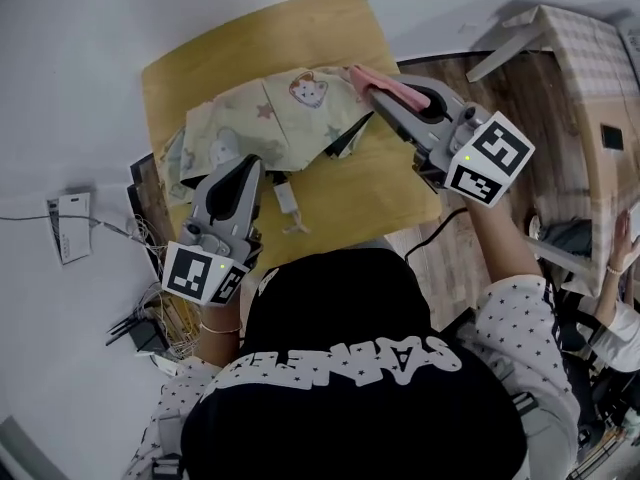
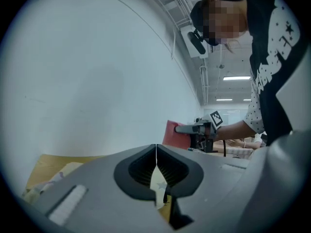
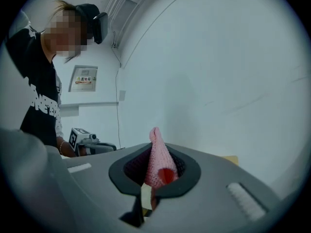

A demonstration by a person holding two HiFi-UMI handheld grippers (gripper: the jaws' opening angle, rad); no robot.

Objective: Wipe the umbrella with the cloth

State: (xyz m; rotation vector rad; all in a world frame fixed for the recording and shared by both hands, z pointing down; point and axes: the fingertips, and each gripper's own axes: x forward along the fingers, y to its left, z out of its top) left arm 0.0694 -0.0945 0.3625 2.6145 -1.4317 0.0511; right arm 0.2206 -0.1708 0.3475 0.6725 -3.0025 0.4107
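Observation:
A folded umbrella [image 1: 280,118] with pale green fabric and cartoon prints lies across the wooden table [image 1: 330,28]. My left gripper [image 1: 250,165] rests at the umbrella's near edge. In the left gripper view its jaws [image 2: 156,152] meet in a thin seam, shut, with the pale star-printed fabric [image 2: 158,186] running up into them. My right gripper [image 1: 375,93] hovers over the umbrella's right end, shut on a pink knitted cloth [image 1: 385,83]. The right gripper view shows that cloth [image 3: 158,161] bunched between the pads and sticking out past the tips. From the left gripper view the cloth [image 2: 172,132] shows as a red patch.
A white strap piece [image 1: 288,200] lies on the table near the left gripper. Cables and a dark adapter [image 1: 140,328] lie on the floor at the left, beside a white tag [image 1: 70,226]. A checked box [image 1: 590,58] stands at the upper right. Another person's hand [image 1: 620,253] is at the right edge.

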